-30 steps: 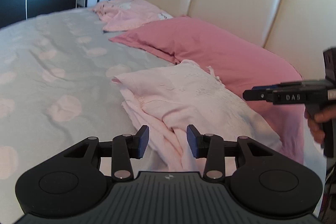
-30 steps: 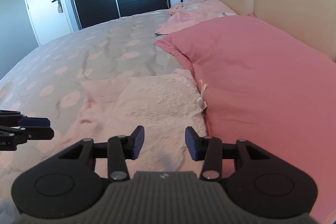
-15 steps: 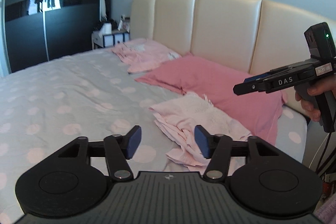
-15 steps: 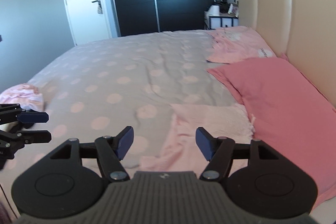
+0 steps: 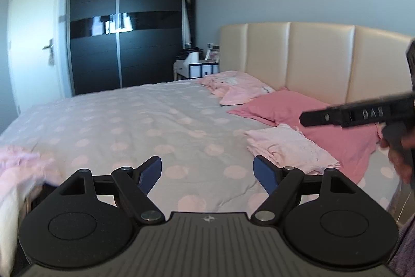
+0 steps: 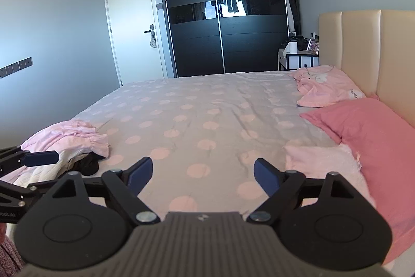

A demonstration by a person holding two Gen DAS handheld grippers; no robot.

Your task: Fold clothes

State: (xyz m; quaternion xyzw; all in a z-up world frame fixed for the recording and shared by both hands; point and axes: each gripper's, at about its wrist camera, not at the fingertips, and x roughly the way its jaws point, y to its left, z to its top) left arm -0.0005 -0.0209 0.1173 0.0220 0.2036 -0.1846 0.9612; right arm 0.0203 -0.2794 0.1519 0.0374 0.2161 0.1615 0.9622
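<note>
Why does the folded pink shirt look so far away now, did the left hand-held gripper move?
Yes. The left hand-held gripper pulled back and up from the folded pink shirt beside the pink pillow, and its jaws opened wider.

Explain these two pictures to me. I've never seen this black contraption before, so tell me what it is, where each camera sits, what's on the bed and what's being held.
There is no robot here. A person holds a two-finger gripper in each hand, and a wide-angle camera on each one looks forward along its fingers.

One picture is from the left gripper, the other from the right gripper. Both stand wide open and hold nothing. Each camera also catches the other gripper at its edge.

Below them is a bed with a dotted duvet. By the headboard lie a dark pink pillow and a paler pillow farther back. A folded pink garment rests against the dark pillow. A crumpled pile of pink and white clothes sits at the near left corner, not yet folded.
</note>
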